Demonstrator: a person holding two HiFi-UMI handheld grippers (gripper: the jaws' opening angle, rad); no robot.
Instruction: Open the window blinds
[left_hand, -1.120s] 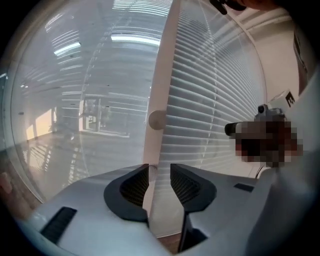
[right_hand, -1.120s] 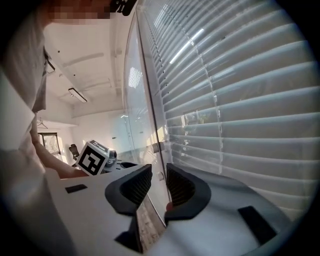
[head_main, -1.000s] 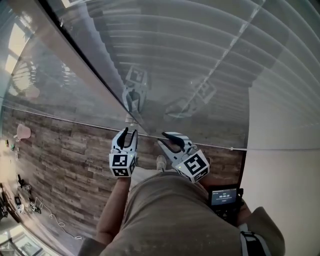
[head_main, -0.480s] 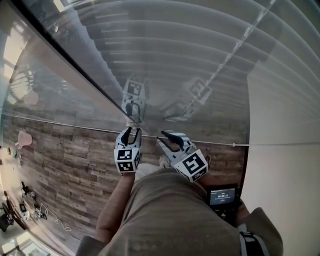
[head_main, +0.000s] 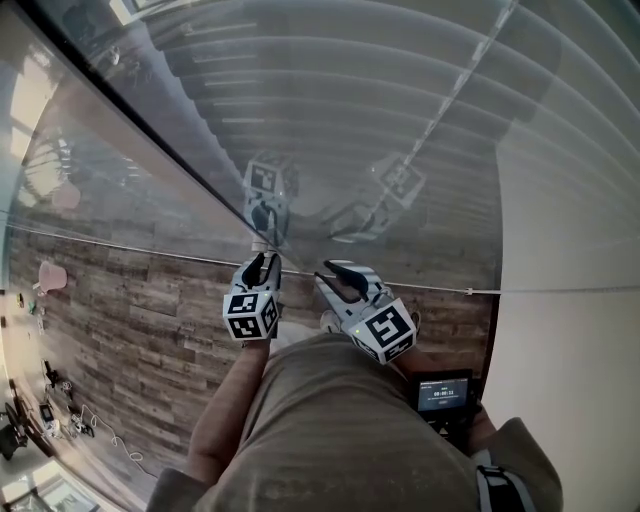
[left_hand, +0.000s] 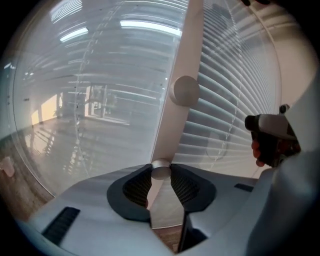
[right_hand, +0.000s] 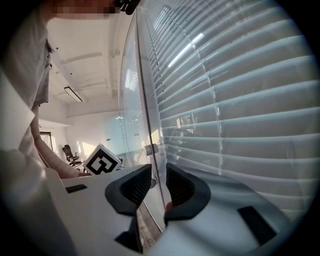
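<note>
Pale grey slats of the window blinds (left_hand: 235, 85) hang behind glass to the right of a beige upright post (left_hand: 189, 45). To the post's left is a clear glass pane (left_hand: 90, 100) with an office showing through it. The post carries two round knobs, a larger knob (left_hand: 185, 90) higher up and a small knob (left_hand: 161, 170) lower down. The left gripper (head_main: 262, 262) reaches for the lower one. Its fingers (left_hand: 137, 186) have just been closing, and they now clench the small knob at their very tips, one pad on each side.

The right gripper (head_main: 332, 276) hangs just beside the left one, also aimed at the foot of the glass, above a floor of wood planks (head_main: 120, 320). Its fingers (right_hand: 182, 187) stand a little apart — released, pressing on nothing that shows. A thin upright line runs through the gap. Whether it lies between them or beyond them I cannot tell. In the head view both grippers are mirrored faintly in the glass in front of the slats.
</note>
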